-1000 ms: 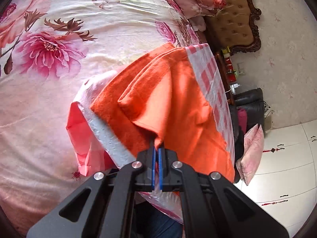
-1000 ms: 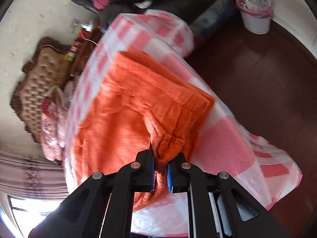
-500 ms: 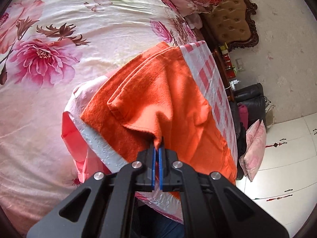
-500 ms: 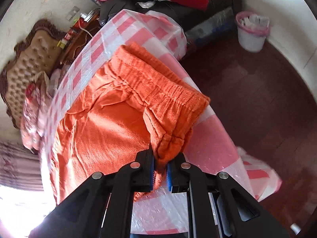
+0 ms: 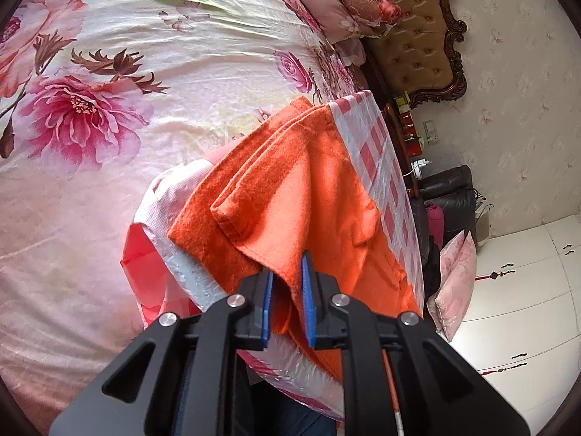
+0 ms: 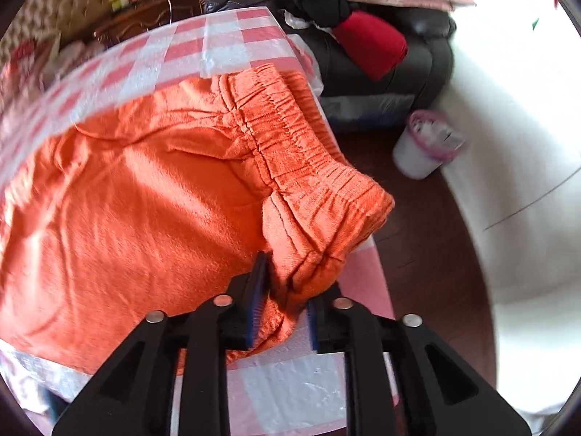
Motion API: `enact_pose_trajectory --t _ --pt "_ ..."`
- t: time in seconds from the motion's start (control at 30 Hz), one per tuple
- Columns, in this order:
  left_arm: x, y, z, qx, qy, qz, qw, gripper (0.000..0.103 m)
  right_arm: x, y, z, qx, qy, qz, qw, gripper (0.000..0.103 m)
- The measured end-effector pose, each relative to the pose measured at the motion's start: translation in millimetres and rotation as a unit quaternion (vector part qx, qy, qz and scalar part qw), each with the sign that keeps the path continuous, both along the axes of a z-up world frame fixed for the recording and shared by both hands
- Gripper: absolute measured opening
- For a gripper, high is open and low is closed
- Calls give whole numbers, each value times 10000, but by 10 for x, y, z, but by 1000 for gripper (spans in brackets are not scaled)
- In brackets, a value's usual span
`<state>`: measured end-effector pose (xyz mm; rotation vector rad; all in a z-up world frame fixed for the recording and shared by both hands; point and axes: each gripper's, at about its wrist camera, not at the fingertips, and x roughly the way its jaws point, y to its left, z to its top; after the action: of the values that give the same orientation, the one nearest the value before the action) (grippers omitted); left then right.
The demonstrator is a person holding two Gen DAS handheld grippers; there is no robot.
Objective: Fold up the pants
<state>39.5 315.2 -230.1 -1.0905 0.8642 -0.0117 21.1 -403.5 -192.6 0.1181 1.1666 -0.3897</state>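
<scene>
Orange pants (image 5: 312, 196) lie folded on a table under a red-and-white checked plastic cloth (image 5: 377, 152). In the left wrist view my left gripper (image 5: 287, 301) is open, its blue pads on either side of a leg hem corner that hangs between them. In the right wrist view the pants (image 6: 145, 203) show their elastic waistband (image 6: 301, 152) at the table's right end. My right gripper (image 6: 283, 309) is open, with the bunched waistband corner lying loose between the pads.
A bed with a pink floral sheet (image 5: 90, 116) lies beyond the table, with a tufted headboard (image 5: 417, 36). A dark sofa with clothes (image 6: 363, 36) and a small waste bin (image 6: 425, 145) stand on the dark wood floor to the right.
Both grippers have opened and let go of the pants. The cloth has settled on the table. The right gripper has swung so the waistband sits further right.
</scene>
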Motion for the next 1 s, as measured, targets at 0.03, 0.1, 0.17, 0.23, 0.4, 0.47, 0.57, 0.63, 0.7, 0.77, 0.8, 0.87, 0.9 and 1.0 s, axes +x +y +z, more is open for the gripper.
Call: enact_pose_trajectory --t 0.03,0.1,0.17,0.23,0.4,0.47,0.57,0.63,0.7,0.77,0.8,0.87,0.9,1.0 --pt "-11 24 0 -6 -46 44 10000 16 15 41 -3 -165 53 40 9998 17" --pt "-23 57 -2 -30 -113 98 9999 17 39 84 -5 -346 113 75 9993 18" --pt "-21 68 3 -11 -175 99 9998 17 35 114 -10 -490 157 93 9986 21" --pt "-13 66 18 99 -221 72 9997 17 43 138 -12 -553 192 78 9983 22" --pt "-15 150 -31 -86 -223 282 9993 1 105 185 -17 -689 325 43 9971 23" --pt "-53 89 206 620 -295 247 9973 1 130 211 -19 -771 399 24 9962 23" --pt "-100 -145 365 1680 -100 51 9857 2 184 262 -33 -916 505 -8 9945 23" --pt "-99 -103 183 1466 46 66 9892 4 227 301 -43 -1037 607 -39 9927 24" --pt "-135 -47 199 1365 -11 96 9906 8 254 323 -50 -1104 677 -52 9916 24" --pt "-180 35 294 1566 -190 203 9873 39 261 325 -48 -1108 682 -72 9915 25" --pt "-185 99 331 1657 -244 247 9856 43 266 331 -47 -1112 697 -78 9913 25" --pt "-95 256 432 2061 -331 352 9773 44 282 327 -48 -1100 725 -131 9912 25" --pt "9 320 491 2239 -556 255 9727 44 290 330 -51 -1112 740 -144 9909 25" --pt "402 343 605 2622 -875 -339 9604 43 327 353 -67 -1183 783 -175 9897 25"
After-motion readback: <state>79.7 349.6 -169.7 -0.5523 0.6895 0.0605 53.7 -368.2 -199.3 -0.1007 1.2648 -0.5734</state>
